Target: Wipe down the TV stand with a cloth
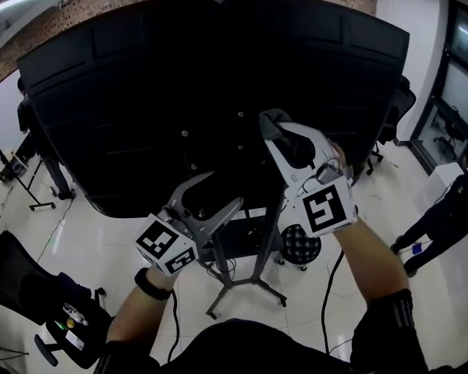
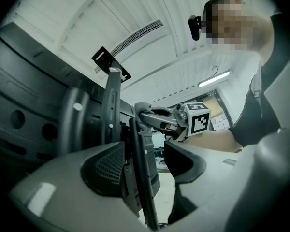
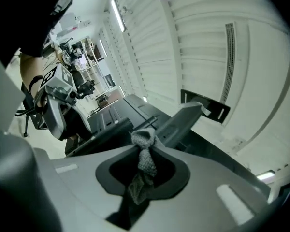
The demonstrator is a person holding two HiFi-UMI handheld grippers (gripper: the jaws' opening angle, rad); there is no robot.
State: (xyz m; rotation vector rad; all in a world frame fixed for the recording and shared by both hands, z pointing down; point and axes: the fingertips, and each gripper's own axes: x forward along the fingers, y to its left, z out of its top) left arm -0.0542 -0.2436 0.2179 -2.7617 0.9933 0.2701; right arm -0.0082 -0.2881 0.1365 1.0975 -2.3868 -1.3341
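Observation:
The big black back of the TV (image 1: 218, 92) fills the head view, carried on a dark stand (image 1: 253, 275) with splayed legs. My right gripper (image 1: 271, 125) is up against the TV's back, shut on a grey knitted cloth (image 1: 274, 118). In the right gripper view the cloth (image 3: 144, 153) is bunched between the jaws and touches a grey upright bar (image 3: 183, 117). My left gripper (image 1: 222, 189) is lower and to the left, open. In the left gripper view a thin black upright plate (image 2: 140, 178) of the stand is between the jaws, and the right gripper (image 2: 145, 112) is beyond it.
A black office chair (image 1: 31, 294) stands at the lower left on the white floor. A patterned round stool (image 1: 300, 244) sits beside the stand's legs, with cables (image 1: 327, 287) running past. Another person (image 1: 444, 209) stands at the right. A tripod (image 1: 31, 185) is at the left.

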